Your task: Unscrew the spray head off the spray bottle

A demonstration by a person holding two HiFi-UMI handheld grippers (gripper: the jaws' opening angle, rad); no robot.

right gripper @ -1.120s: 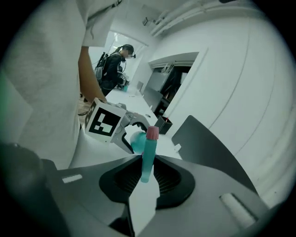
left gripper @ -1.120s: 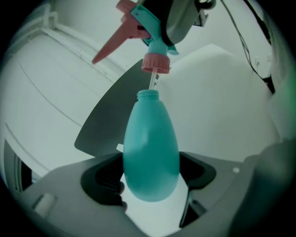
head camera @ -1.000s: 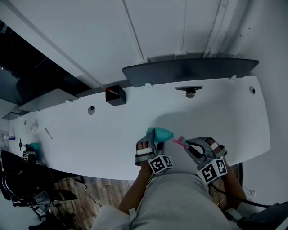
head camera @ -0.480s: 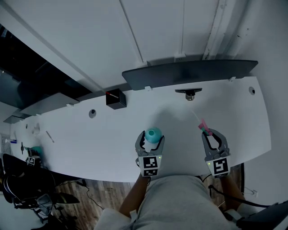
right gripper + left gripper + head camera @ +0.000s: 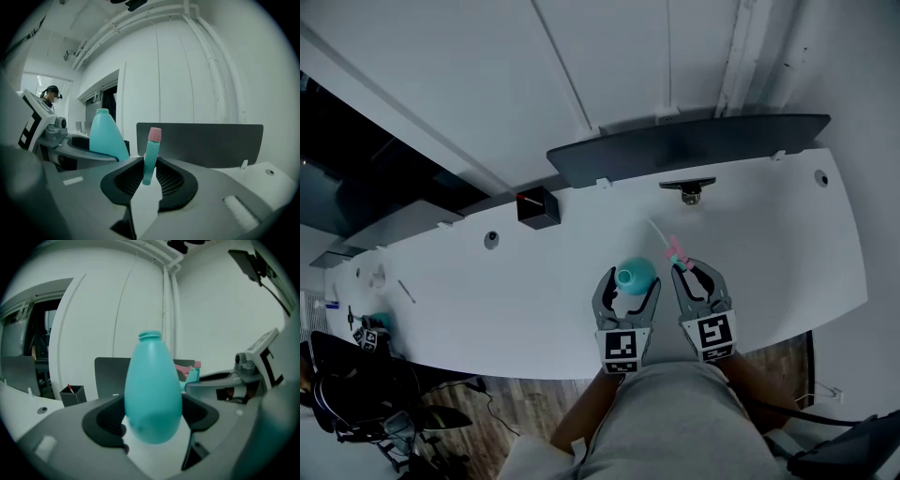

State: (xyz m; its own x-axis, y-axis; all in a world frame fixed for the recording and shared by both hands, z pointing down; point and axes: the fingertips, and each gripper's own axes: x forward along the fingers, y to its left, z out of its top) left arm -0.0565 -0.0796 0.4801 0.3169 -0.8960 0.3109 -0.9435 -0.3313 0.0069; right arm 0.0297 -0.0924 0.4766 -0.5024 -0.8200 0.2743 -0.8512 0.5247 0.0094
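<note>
My left gripper [image 5: 628, 286], just below the middle of the head view, has its jaws spread wide and pressed on the fat lower part of the spray bottle [image 5: 152, 390]. There is one bottle: smooth, opaque turquoise plastic, egg-shaped, narrowing to a short ringed neck that stands open at the top with no cap on it. It is upright in my jaws. The plastic is not see-through, so I cannot tell whether anything is inside.

My right gripper [image 5: 696, 274], just to the right of the left one, has its jaws nearly together, pinching the single spray head [image 5: 151, 157] between the ribbed black pads. The head is a slim turquoise piece with a pink tip and stands upright, apart from the bottle. A thin pale tube [image 5: 656, 230] runs from it toward the top of the frame.

Both grippers are matte grey with black pads, and each carries one cube with square markers.

The table [image 5: 469, 281] is flat, white and smooth. Along its far edge sit one small black square box [image 5: 538, 205] holding a red-tipped stick, and one long dark curved panel [image 5: 694, 145]
</note>
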